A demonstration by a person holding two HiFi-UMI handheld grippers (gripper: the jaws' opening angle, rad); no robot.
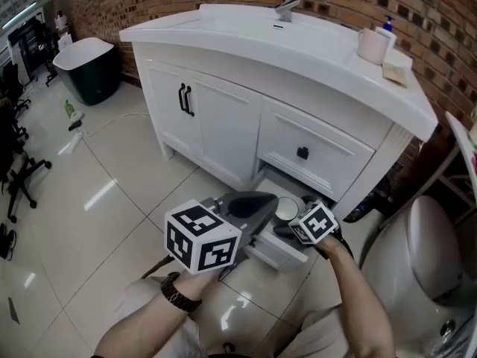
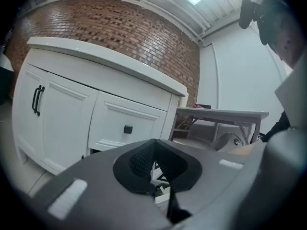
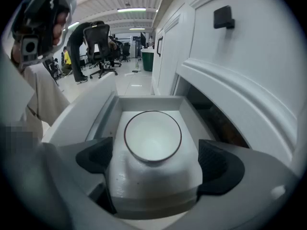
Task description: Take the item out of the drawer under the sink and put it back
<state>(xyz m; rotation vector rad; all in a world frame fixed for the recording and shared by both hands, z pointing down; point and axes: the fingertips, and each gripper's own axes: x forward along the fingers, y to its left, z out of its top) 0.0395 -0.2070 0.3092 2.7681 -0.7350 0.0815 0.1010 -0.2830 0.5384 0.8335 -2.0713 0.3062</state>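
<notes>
Two hand-held grippers low in front of a white painted vanity (image 1: 223, 118), its bottom drawer standing open.

At left, the left gripper (image 2: 153, 166): black ribbed pads (image 2: 136, 161) pressed together, pinching nothing, aimed at the cabinet front, with a small square black knob (image 2: 127, 129) above and ahead of its tip.

Ahead and to the right of it, the drawer (image 3: 144, 101): a shallow white box with a moulded front. Inside, the bowl (image 3: 152, 135): round, white, glossy, probably ceramic, with a thin dark rim, upright and empty. Just beyond the right gripper (image 3: 154, 163), centred on its line of reach.

At right, that gripper spread to its widest, rubbery pads flanking the drawer's near end, clear of the bowl.

Judged step: reaching in for the take-out, bowl not yet gripped. Next move, by judgement: advancing past the drawer front, straddling the bowl's wall, then closing squarely. Smooth glaze likely slippery.
</notes>
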